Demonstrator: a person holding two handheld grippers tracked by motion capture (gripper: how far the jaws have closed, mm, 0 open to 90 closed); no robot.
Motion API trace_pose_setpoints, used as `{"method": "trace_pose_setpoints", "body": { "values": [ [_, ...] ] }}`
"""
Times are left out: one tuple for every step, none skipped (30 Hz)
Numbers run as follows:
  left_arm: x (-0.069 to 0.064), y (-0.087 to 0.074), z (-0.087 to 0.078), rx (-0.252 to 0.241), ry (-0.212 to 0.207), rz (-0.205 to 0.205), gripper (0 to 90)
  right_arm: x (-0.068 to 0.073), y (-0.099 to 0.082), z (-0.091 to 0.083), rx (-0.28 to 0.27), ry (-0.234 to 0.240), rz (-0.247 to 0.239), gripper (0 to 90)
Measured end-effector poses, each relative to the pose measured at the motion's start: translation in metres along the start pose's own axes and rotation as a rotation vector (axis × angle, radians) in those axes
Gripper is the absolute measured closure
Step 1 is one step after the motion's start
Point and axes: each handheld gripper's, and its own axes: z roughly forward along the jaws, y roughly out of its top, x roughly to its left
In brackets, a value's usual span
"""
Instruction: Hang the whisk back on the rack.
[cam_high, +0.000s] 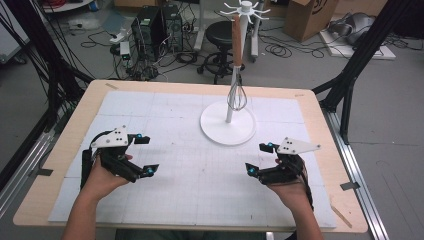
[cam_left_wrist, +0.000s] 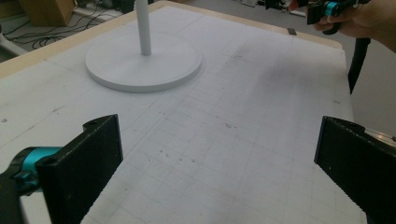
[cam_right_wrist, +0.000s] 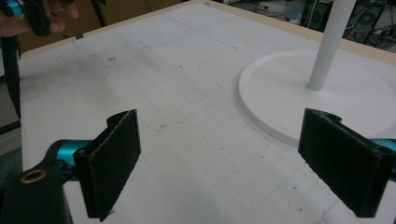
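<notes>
Left claw (cam_high: 145, 155): we see it held low over the worktop's left half, jaws wide apart, nothing between them.
Right claw (cam_high: 259, 157): we see it over the right half, jaws also wide apart and empty, facing the left one across bare mat.
Stand (cam_high: 228, 131): white, round base on the mat, far of centre, between and beyond the two claws; pole upright, hook ring at the top.
Whisk (cam_high: 237, 95): we note it hanging on the stand, brown handle up, wire head down beside the pole, above the base and clear of it.
Claw-to-whisk: both well apart from it; the right one is nearer the base.
Worktop (cam_high: 60, 165): wooden edge, covered by a white gridded mat (cam_high: 165, 200).
Left gripper view: we see the base (cam_left_wrist: 144, 65) ahead between the jaws, the other hand (cam_left_wrist: 359, 21) at top right.
</notes>
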Motion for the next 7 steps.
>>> {"method": "trace_pose_setpoints", "body": {
  "values": [
    [0.0002,-0.0002,-0.0004,-0.002,0.004,-0.003,1.6,-0.0001,0.0,0.0001,0.0,0.0,0.0,12.0],
    [0.0006,-0.0005,-0.0008,-0.001,0.004,-0.002,1.6,0.0,0.0,-0.0001,0.0,0.001,0.001,12.0],
    [0.0007,-0.0007,-0.0007,-0.004,0.006,-0.005,1.6,-0.0002,0.0,-0.0002,-0.001,0.001,0.002,12.0],
    [0.001,-0.0009,-0.0009,-0.001,0.007,-0.004,1.6,-0.0003,-0.0001,-0.0005,-0.001,0.001,0.002,12.0],
    [0.0013,-0.0011,-0.0008,0.001,0.007,-0.003,1.6,-0.0001,-0.0001,-0.0009,0.0,0.003,0.006,12.0],
    [0.0016,-0.0013,-0.0007,0.004,0.008,0.0,1.6,-0.0005,-0.0001,-0.001,-0.003,0.001,0.003,12.0],
    [0.0014,-0.0016,-0.0001,0.003,0.009,-0.005,1.6,-0.0006,-0.0001,-0.001,-0.004,0.001,0.004,12.0]
  ]
}}
